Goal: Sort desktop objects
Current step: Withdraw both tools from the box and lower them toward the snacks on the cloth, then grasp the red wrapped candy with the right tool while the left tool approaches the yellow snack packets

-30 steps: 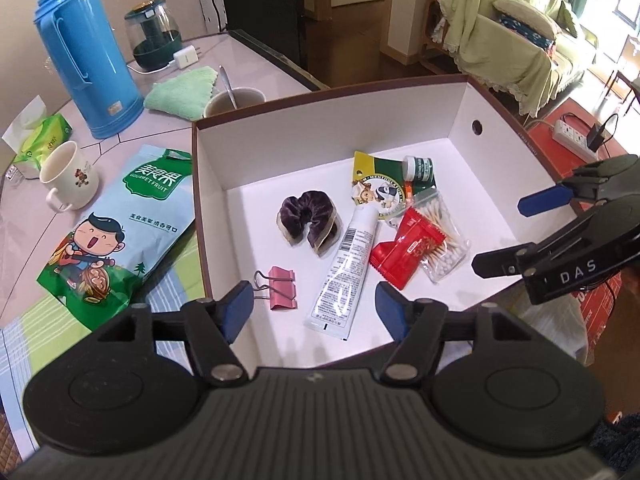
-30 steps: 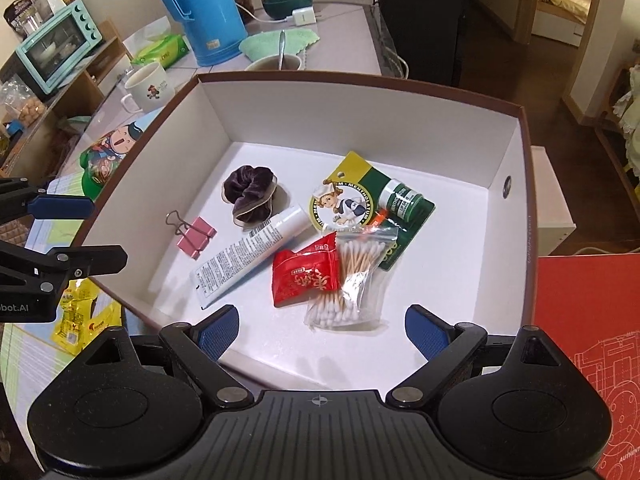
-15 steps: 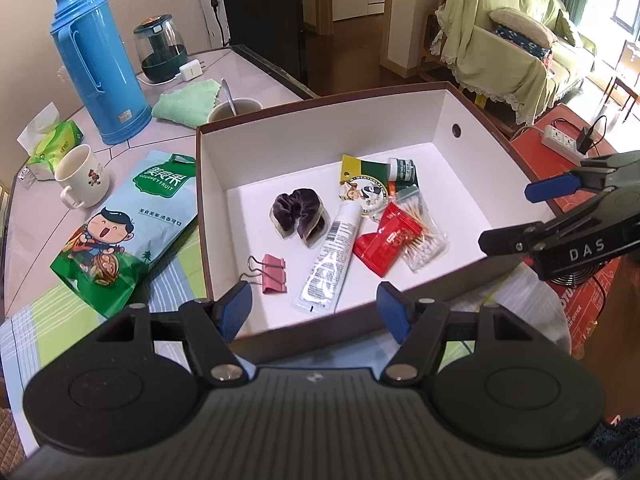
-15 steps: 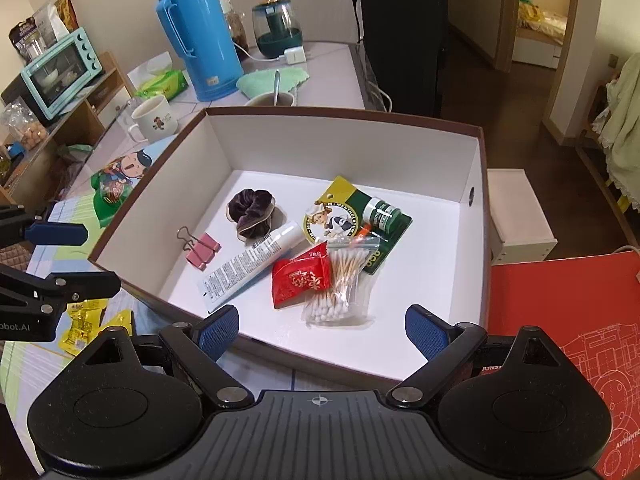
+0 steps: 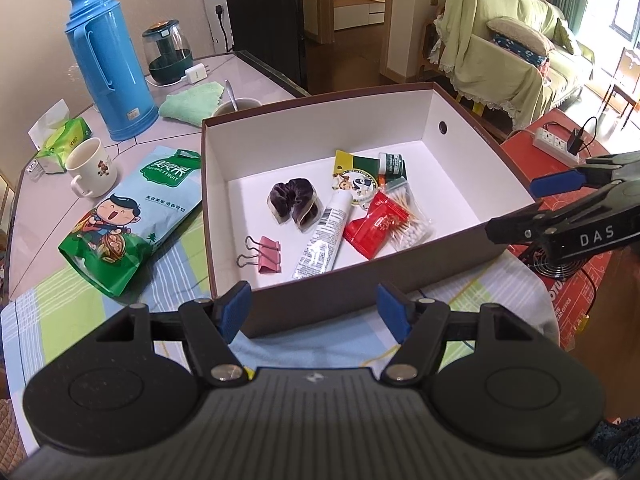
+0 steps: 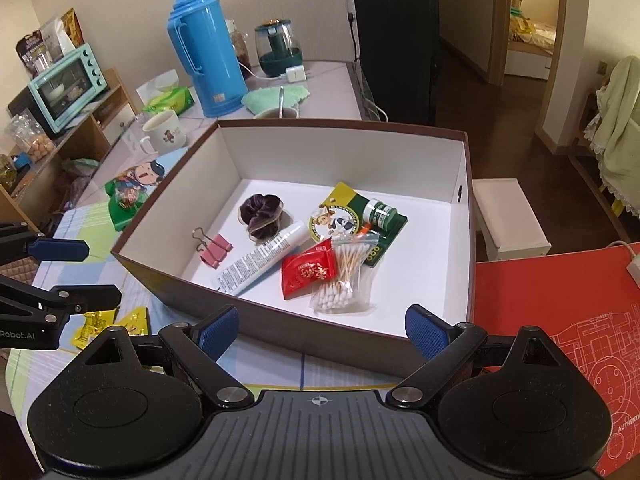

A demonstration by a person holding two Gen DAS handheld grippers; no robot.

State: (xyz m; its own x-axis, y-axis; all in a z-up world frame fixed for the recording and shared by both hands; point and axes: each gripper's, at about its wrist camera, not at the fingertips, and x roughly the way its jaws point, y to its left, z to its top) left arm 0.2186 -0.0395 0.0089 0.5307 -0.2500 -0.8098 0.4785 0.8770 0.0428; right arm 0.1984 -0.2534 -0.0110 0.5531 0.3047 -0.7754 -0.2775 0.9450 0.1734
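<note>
most of the sorting looks done, as far as you can see here. the brown box with white inside already holds a pink binder clip, a dark scrunchie, a white tube, a red packet, a bag of cotton swabs and a green and yellow card with a small jar. they lie together in the middle and the left part of the box floor; the right part is bare.

what is left, i judge, are the things outside the box. in the right wrist view some small yellow packets lie on the checked cloth, just beside the near left corner of the box. a green snack bag lies on the table to the left of the box. whether the mug, the blue thermos and the tissue pack belong to the task, i cannot tell.

your left gripper is empty, its jaws stand apart, and it is in front of the near wall of the box, above the cloth. your right gripper is also spread wide and holds nothing; it is at the near right side of the box. the yellow packets are to the left of the right gripper, and close under the fingers of the left one in that view. the snack bag is well apart from both.
</note>
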